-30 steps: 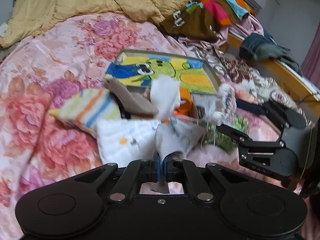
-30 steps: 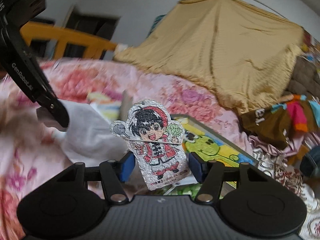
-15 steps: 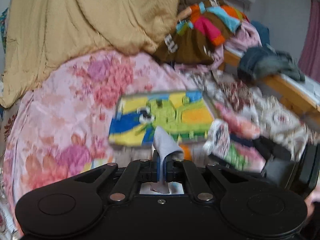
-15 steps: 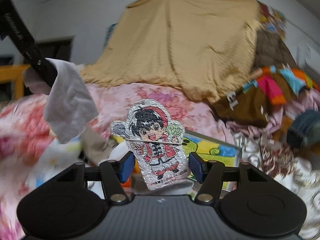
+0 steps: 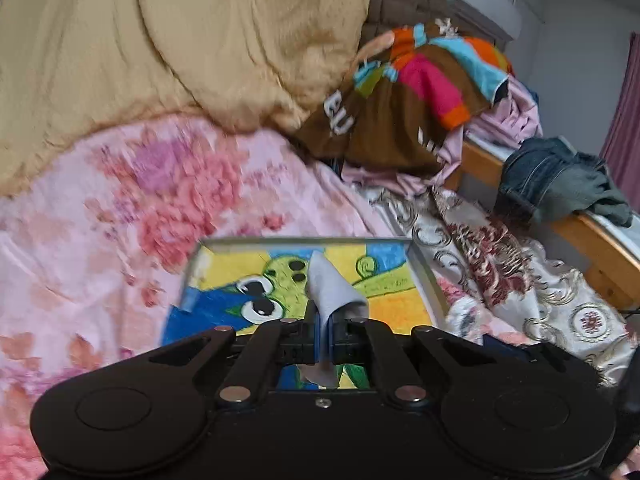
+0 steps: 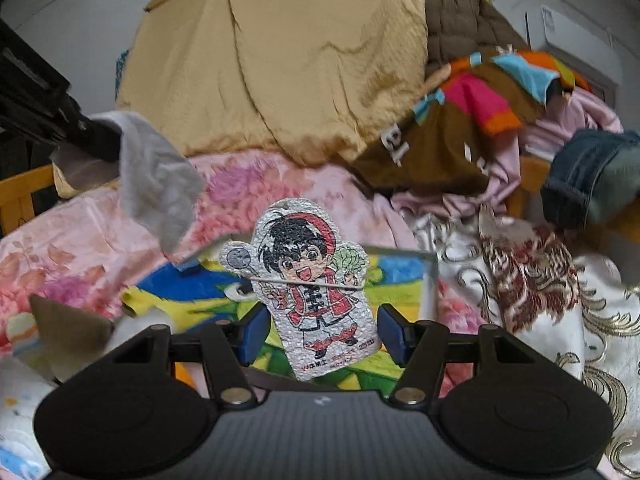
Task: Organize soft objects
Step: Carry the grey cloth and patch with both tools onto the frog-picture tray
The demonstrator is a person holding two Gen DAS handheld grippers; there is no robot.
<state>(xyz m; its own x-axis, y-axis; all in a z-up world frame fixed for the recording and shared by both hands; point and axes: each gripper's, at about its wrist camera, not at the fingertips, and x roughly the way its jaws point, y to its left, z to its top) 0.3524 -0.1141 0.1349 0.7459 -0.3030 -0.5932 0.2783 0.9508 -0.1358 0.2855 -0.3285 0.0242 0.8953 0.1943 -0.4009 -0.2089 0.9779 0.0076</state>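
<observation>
Clearly, a small pale grey piece of soft cloth (image 5: 334,290) is pinched between the fully closed jaws of the left gripper (image 5: 324,342). It is carried in the air above a shallow tray with a bright cartoon picture in yellow, blue and green (image 5: 424,276), which lies on a pink flowered bedspread (image 5: 100,232). In the right wrist view the same cloth (image 6: 156,184) is seen hanging limp and folded, so it is judged to be very light and floppy, not fragile and not slippery. A hold near one edge seems enough, but the free end can swing or catch on things. The right gripper (image 6: 320,330) is held about half open around a flat glittery cartoon figure of a boy in a red coat (image 6: 312,292). Whether the blue pads (image 6: 254,330) press its sides cannot be told.
</observation>
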